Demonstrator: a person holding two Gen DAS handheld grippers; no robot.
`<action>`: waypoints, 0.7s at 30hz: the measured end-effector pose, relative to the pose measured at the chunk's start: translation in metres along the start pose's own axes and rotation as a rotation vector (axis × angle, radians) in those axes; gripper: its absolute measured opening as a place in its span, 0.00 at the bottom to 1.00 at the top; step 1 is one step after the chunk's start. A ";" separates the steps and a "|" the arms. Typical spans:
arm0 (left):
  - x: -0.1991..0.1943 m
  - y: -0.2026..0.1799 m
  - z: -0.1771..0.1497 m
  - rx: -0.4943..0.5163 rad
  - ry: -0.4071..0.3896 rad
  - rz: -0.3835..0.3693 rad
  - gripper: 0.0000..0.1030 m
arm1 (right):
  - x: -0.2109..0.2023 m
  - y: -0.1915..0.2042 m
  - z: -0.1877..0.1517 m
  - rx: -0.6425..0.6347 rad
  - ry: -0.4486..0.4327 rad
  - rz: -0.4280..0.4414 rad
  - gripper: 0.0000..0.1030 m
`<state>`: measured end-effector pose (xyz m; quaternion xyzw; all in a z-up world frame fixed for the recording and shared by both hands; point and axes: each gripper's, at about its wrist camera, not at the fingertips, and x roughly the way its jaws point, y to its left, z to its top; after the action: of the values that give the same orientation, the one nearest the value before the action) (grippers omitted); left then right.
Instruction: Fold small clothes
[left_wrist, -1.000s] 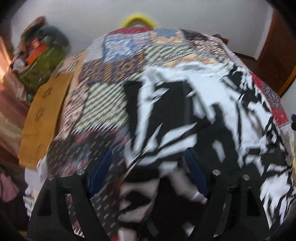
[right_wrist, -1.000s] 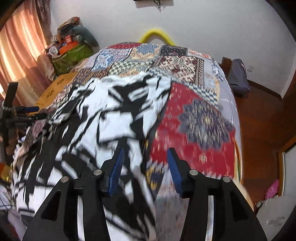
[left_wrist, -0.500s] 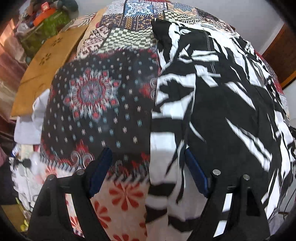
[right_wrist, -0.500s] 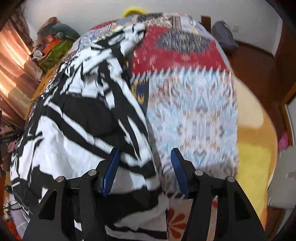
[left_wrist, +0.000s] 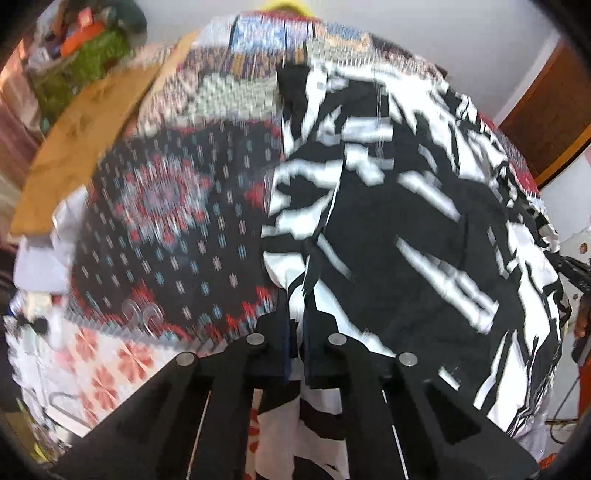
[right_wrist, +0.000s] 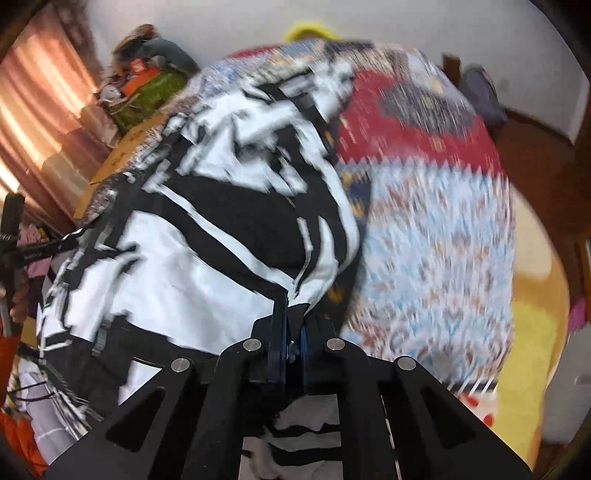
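A black-and-white patterned garment (left_wrist: 399, 206) lies spread on a patchwork bedspread (left_wrist: 162, 206). My left gripper (left_wrist: 297, 332) is shut on the garment's near left edge, cloth pinched between the blue pads. In the right wrist view the same garment (right_wrist: 207, 236) fills the left half, and my right gripper (right_wrist: 291, 328) is shut on its near right edge beside the bedspread (right_wrist: 436, 229). The other gripper shows at the left rim (right_wrist: 14, 243).
A tan board (left_wrist: 81, 147) and a green bag with clutter (left_wrist: 85, 62) lie at the bed's far left. A curtain (right_wrist: 40, 122) hangs left, a wooden floor (right_wrist: 532, 155) is to the right, and a yellow rug (right_wrist: 535, 325) is beside the bed.
Both grippers were open over the garment's near edge; now both have closed on the cloth. The views are blurred by motion and have tilted up slightly.
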<state>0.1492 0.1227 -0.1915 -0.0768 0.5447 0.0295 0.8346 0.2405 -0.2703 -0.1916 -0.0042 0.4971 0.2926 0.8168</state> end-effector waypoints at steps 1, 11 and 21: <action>-0.005 0.000 0.009 0.001 -0.025 0.004 0.04 | -0.004 0.004 0.006 -0.007 -0.021 0.005 0.04; -0.022 0.026 0.113 -0.080 -0.202 0.084 0.04 | -0.022 -0.001 0.088 0.000 -0.205 -0.011 0.04; 0.076 0.053 0.144 -0.128 -0.035 0.149 0.05 | 0.050 -0.045 0.105 0.103 -0.090 -0.084 0.04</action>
<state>0.3031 0.1958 -0.2097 -0.0889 0.5313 0.1278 0.8327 0.3641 -0.2524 -0.1915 0.0303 0.4739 0.2319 0.8489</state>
